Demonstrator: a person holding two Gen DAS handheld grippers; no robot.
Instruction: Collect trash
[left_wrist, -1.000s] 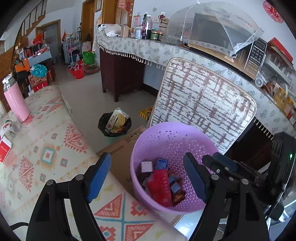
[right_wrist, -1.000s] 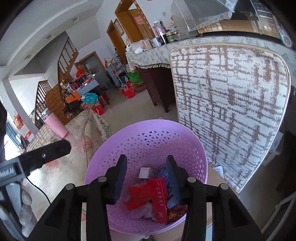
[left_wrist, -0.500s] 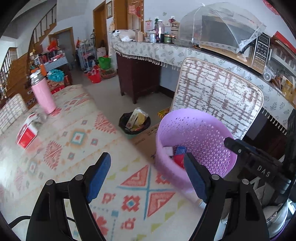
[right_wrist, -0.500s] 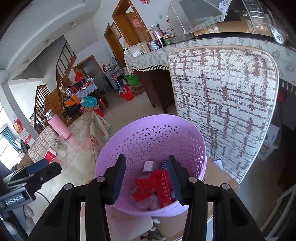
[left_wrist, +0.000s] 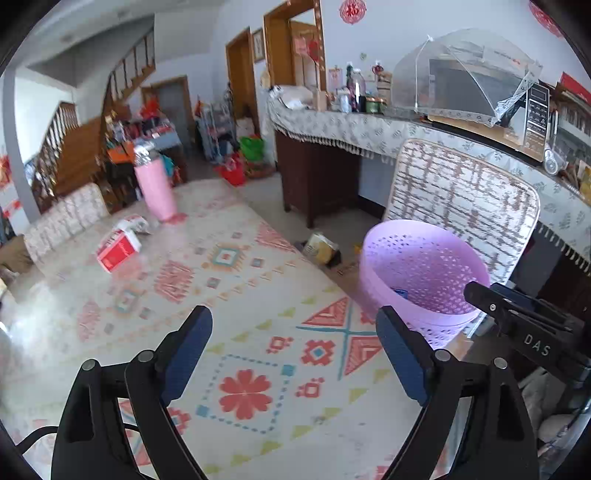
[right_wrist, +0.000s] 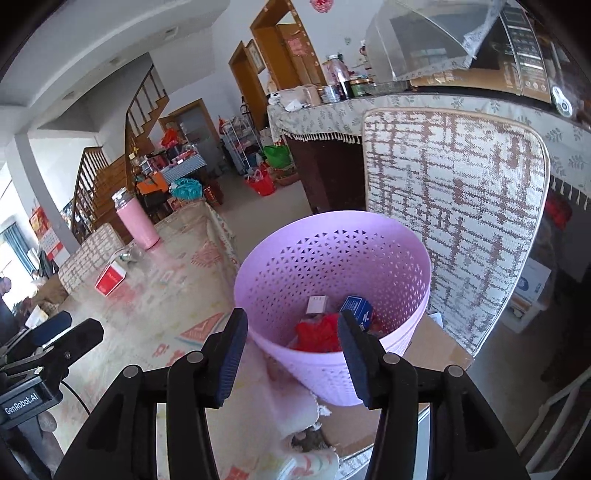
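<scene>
Trash, a red wrapper (right_wrist: 319, 332) and small boxes, is lying inside the lilac basket (right_wrist: 332, 258), which is standing at the end of the patterned table (left_wrist: 236, 295) where both arms can reach it. The right gripper (right_wrist: 290, 356) is hanging over its near rim, jaws opening with nothing between them. The left gripper (left_wrist: 293, 354), also opening and empty, is pointing across the cloth toward the red box (left_wrist: 118, 251) by the pink bottle (left_wrist: 157, 192), probably the next pickup.

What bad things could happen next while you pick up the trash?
The purple basket stands at the table's edge, so a bump from the opening, empty right gripper might tip it. Reaching for the red box, the opening left gripper could knock the pink bottle.
</scene>
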